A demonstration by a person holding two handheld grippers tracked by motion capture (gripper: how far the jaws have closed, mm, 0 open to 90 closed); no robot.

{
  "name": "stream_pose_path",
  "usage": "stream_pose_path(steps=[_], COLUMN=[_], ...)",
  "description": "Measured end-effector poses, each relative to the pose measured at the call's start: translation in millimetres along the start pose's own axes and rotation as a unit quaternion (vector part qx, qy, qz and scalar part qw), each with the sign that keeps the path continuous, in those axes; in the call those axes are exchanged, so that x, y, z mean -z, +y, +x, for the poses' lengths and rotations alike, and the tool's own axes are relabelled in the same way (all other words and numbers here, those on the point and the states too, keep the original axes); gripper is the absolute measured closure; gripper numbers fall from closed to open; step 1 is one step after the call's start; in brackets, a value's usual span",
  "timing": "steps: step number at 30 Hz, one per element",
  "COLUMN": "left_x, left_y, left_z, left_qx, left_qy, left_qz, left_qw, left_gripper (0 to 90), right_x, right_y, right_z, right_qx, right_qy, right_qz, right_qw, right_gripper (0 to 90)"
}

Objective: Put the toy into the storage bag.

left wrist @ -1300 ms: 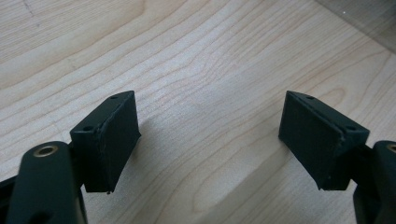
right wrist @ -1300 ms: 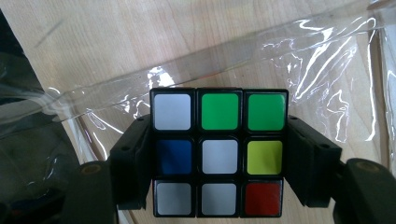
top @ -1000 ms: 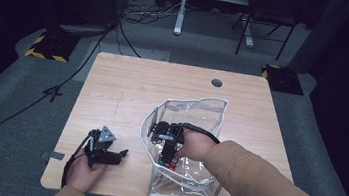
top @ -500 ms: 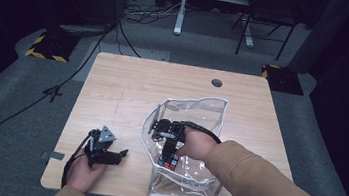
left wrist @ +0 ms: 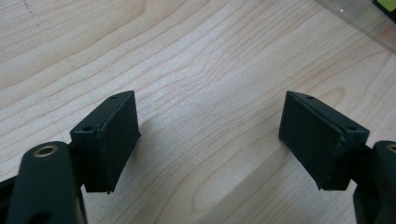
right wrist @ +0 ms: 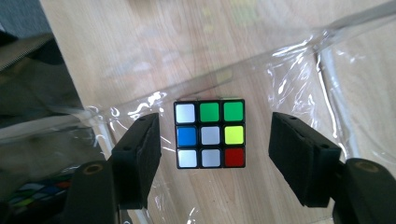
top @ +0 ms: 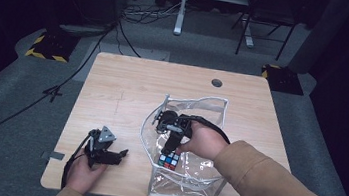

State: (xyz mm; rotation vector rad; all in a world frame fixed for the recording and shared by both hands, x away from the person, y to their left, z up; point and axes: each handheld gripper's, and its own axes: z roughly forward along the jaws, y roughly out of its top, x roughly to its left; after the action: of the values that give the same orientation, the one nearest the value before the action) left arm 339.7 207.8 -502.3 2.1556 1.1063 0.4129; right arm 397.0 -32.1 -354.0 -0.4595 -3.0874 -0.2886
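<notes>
Right gripper view: right tool [right wrist: 212, 154] released, straddling cube [right wrist: 210, 134] inside clear bag [right wrist: 299, 51], aligned to grab; left tool [left wrist: 210, 140] released, idle.

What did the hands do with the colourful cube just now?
The right gripper has lifted a little above the cube inside the clear bag. Its jaws have just been opening and stand apart on either side of the cube without pressing it, so the cube lies loose on the bag's floor. The left gripper, the bag and the table stayed where they were.
</notes>
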Motion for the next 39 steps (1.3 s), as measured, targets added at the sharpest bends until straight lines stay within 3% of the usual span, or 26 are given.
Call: stream_pose_path(steps=[9,15,16,20,21,23,24,34,39], left_x=[0.0,0.6,1.4,2.5,2.8,3.2,3.6,4.2,4.2], left_y=[-0.2,-0.4,-0.8,-2.3,-2.7,-3.6,-4.3,-4.7,-4.8], left_z=[-0.2,0.4,0.6,0.8,0.9,1.1,1.5,2.7,2.7], left_qx=[0.002,0.004,0.006,0.013,0.016,0.019,0.021,0.028,0.028], left_qy=[0.000,0.004,0.006,0.014,0.013,0.016,0.014,0.022,0.022], left_qz=[0.000,0.001,0.003,-0.001,-0.001,-0.002,-0.002,-0.003,-0.004], left_qw=[1.0000,1.0000,1.0000,0.9998,0.9998,0.9997,0.9997,0.9994,0.9993], left_gripper=[20.4,20.3,20.3,20.3,20.3,20.3,20.3,20.3,20.3], right_x=[29.8,53.0,61.2,75.3,84.8,88.9,95.4,120.4,134.0], right_y=[-6.8,-16.2,-21.1,-29.3,-35.0,-37.8,-42.9,-68.4,-93.9], right_z=[-4.4,-7.3,-9.2,-13.1,-18.7,-22.6,-31.7,-49.2,-58.9], right_qx=[-0.007,-0.025,-0.025,-0.027,-0.034,-0.038,-0.029,-0.061,-0.079], right_qy=[-0.007,-0.010,-0.012,-0.014,-0.018,-0.020,-0.025,-0.050,-0.061], right_qz=[-0.044,-0.089,-0.106,-0.130,-0.147,-0.154,-0.175,-0.198,-0.222], right_qw=[0.9990,0.9957,0.9940,0.9911,0.9883,0.9872,0.9839,0.9770,0.9700], right_gripper=[34.4,34.4,34.5,34.8,35.1,35.2,35.2,35.2,35.2])
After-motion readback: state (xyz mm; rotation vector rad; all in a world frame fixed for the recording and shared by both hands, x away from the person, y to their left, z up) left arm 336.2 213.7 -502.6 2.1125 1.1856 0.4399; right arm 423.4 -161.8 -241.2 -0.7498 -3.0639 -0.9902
